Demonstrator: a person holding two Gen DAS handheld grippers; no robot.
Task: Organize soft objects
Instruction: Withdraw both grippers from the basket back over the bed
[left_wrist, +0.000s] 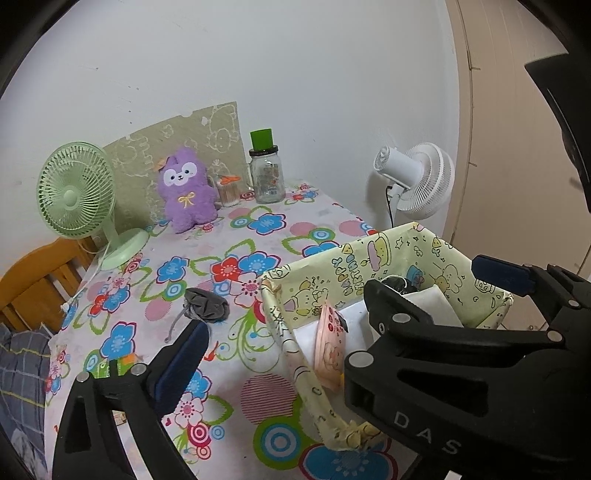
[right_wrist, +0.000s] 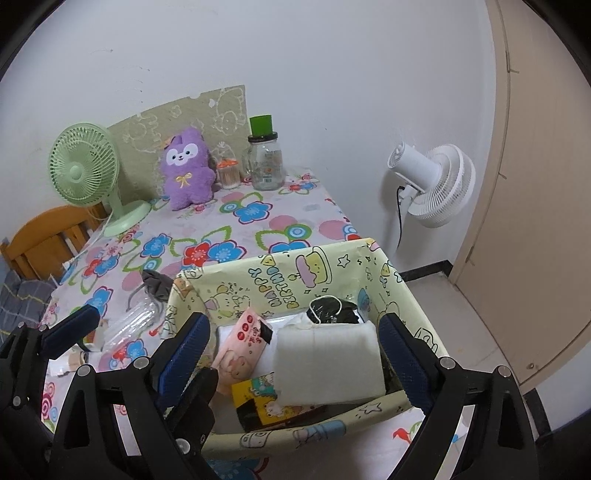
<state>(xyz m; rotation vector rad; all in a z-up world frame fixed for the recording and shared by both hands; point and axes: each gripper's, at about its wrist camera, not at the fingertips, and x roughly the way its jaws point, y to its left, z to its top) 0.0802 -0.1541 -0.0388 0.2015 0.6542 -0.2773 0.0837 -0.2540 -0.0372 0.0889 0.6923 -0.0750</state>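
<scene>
A cartoon-printed box (right_wrist: 280, 280) stands at the table's near right corner. It holds a white soft pad (right_wrist: 328, 362), a pink tissue pack (right_wrist: 243, 343) and a black bagged item (right_wrist: 332, 310). My right gripper (right_wrist: 295, 328) is open above the box, its fingers either side of the pad and not pressing on it. My left gripper (left_wrist: 295, 328) is open wide beside it with nothing held; its right finger is hidden behind the right gripper (left_wrist: 428, 280). A grey pouch (left_wrist: 207, 304) lies on the flowered cloth left of the box. A purple plush (left_wrist: 186, 188) sits at the back.
A green fan (left_wrist: 77, 192) stands at the back left, and a glass jar (left_wrist: 266, 173) and a small toothpick jar (left_wrist: 229, 190) near the wall. A clear plastic packet (right_wrist: 133, 321) lies left of the box. A white fan (right_wrist: 432, 184) and a door (right_wrist: 535, 184) are beyond the table's right edge, a wooden chair (left_wrist: 37, 280) to the left.
</scene>
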